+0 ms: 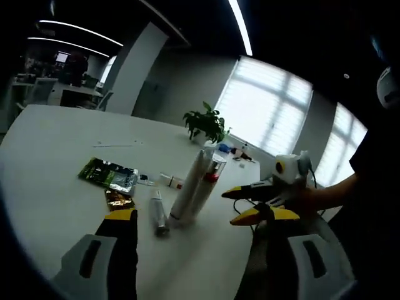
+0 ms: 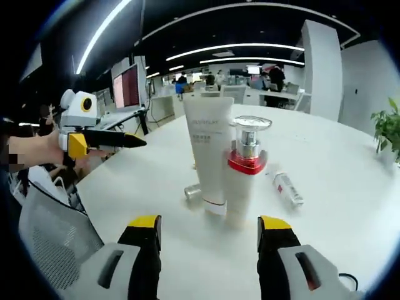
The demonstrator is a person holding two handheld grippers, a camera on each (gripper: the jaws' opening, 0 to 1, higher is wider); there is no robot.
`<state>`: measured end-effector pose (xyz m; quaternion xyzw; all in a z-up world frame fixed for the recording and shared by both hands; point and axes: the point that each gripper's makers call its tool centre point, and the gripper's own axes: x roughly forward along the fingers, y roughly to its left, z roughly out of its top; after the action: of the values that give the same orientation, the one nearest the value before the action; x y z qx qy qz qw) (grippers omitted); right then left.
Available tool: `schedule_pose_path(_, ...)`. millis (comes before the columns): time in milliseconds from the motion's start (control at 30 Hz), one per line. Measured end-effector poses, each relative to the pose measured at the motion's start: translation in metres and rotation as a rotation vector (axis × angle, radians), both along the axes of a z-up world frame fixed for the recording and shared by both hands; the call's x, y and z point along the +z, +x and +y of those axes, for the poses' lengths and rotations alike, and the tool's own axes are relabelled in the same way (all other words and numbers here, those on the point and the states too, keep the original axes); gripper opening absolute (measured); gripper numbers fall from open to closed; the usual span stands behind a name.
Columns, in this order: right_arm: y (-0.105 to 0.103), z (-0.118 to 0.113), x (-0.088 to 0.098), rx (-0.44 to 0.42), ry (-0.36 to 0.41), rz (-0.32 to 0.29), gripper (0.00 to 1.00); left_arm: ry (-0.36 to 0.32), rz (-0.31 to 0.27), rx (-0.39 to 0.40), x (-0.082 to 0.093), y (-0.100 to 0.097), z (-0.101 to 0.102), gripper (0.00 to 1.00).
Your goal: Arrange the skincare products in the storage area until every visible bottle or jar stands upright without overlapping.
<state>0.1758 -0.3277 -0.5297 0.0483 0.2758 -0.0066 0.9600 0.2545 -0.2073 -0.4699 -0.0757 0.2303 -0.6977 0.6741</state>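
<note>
Two of the products already stand upright, side by side and touching, straight ahead of the right tongs (image 2: 208, 232): a tall white tube (image 2: 209, 156) on its cap, and a pump bottle (image 2: 245, 178) with a red collar just to its right. Those tongs hover near them with jaws spread wide, holding nothing. The rest is not done, I'd say. A silver tube (image 1: 157, 212) lies flat on the table (image 1: 56, 137), just beyond the left tongs (image 1: 195, 232) and beside the foot of the standing pair; its end also peeks out left of the white tube in the right gripper view. A small red-and-white tube (image 2: 287, 189) lies flat too, to the right of the pump bottle. Both would need to be stood up clear of the others. The left tongs are also wide and empty, pointed at the group, with a green packet (image 1: 107, 174) and a crinkled gold wrapper (image 1: 118, 199) just past the left jaw. A potted plant (image 1: 205, 124) sits well beyond everything.
</note>
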Motion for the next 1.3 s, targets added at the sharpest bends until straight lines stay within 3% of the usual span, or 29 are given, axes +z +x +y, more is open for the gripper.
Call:
schedule_pose_path(233, -0.015, -0.019, 0.009, -0.018, -0.025, -0.013, 0.61, 0.045, -0.011, 0.089, -0.004, -0.001, 0.023, 0.85)
schedule_pose_path(633, -0.03, -0.048, 0.019, -0.052, -0.083, -0.033, 0.63, 0.116, -0.087, 0.255, -0.014, 0.001, 0.055, 0.99)
schedule_pose_path(733, -0.033, -0.051, 0.02, -0.065, -0.06, -0.052, 0.64, 0.113, -0.084, 0.274, -0.012, -0.002, 0.059, 0.99)
schedule_pose_path(867, -0.035, -0.057, 0.029, -0.099, 0.005, -0.112, 0.74, 0.138, -0.117, 0.294, -0.012, 0.0, 0.064, 0.99)
schedule_pose_path(1100, -0.034, -0.054, 0.031, -0.09, 0.014, -0.127, 0.81, 0.145, -0.148, 0.342, -0.017, 0.004, 0.069, 0.99)
schedule_pose_path(1300, -0.034, -0.049, 0.028, -0.078, 0.014, -0.11, 0.79, 0.16, -0.165, 0.362, -0.021, 0.01, 0.072, 0.99)
